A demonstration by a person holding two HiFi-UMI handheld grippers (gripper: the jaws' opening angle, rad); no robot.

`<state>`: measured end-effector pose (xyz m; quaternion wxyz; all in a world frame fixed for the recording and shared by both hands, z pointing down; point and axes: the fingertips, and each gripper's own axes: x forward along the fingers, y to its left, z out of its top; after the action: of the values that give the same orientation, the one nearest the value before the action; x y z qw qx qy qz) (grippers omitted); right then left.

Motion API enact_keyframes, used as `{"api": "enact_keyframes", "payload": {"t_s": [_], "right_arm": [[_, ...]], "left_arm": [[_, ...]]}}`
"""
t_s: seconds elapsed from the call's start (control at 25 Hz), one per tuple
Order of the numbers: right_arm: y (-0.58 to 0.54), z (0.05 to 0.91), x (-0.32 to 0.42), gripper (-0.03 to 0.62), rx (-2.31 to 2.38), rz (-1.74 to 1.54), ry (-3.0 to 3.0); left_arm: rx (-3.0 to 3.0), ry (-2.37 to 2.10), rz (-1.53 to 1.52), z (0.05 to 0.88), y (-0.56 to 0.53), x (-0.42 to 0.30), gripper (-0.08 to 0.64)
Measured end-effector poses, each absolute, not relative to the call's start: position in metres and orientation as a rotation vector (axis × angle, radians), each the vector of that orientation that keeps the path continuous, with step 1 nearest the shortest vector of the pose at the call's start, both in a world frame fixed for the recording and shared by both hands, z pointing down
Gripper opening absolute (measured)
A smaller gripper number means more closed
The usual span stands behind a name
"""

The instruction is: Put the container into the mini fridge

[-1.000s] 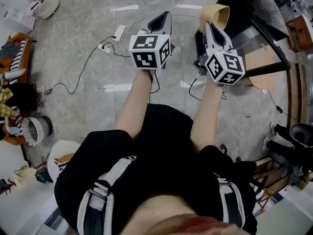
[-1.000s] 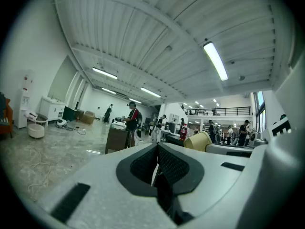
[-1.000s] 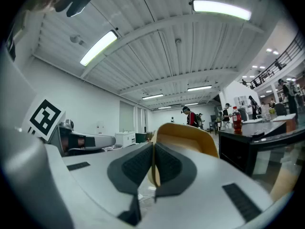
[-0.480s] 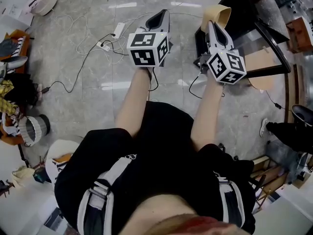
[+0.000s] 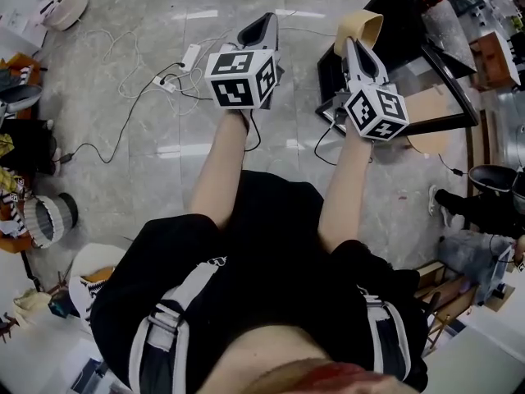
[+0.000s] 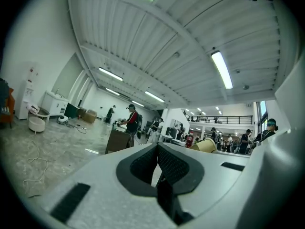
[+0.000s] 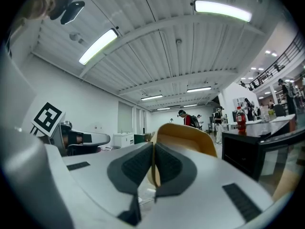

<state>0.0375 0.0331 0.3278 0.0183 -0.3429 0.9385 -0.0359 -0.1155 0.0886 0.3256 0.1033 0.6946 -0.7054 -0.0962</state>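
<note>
A tan paper container (image 5: pixel 361 26) hangs out in front of me, with my right gripper (image 5: pixel 353 48) shut on its rim. In the right gripper view the jaws pinch the container's wall (image 7: pixel 187 138) edge-on. Just beyond it on the floor stands a black mini fridge (image 5: pixel 396 16) with its glass door (image 5: pixel 443 79) swung open; it also shows at the right of the right gripper view (image 7: pixel 252 152). My left gripper (image 5: pixel 261 29) is held beside the right one, shut, with nothing between its pads (image 6: pixel 167 162). The container (image 6: pixel 206 145) shows off to its right.
White cables and a power strip (image 5: pixel 175 79) trail over the grey floor ahead on the left. A white basket (image 5: pixel 59 8) sits far left. A person's black shoes (image 5: pixel 480 206) stand at the right. A red-labelled bottle (image 7: pixel 239 116) stands on a counter behind the fridge.
The floor has slid left and down in the head view, and the fridge now shows more fully. Both grippers keep their pose and the right one still holds the container.
</note>
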Motion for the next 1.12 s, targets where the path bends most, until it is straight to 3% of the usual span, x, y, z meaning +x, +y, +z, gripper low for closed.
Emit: {"api": "enact_keyframes", "payload": {"t_s": [0.52, 1.12], "right_arm": [[-0.033, 0.332, 0.018, 0.018, -1.092, -0.058, 2.883], [-0.296, 0.325, -0.021, 0.018, -1.055, -0.084, 2.863]], "left_arm": [[2.080, -2.086, -0.255, 0.334, 0.019, -0.135, 0.008], [2.106, -2.068, -0.186, 0.330, -0.242, -0.154, 0.008]]}}
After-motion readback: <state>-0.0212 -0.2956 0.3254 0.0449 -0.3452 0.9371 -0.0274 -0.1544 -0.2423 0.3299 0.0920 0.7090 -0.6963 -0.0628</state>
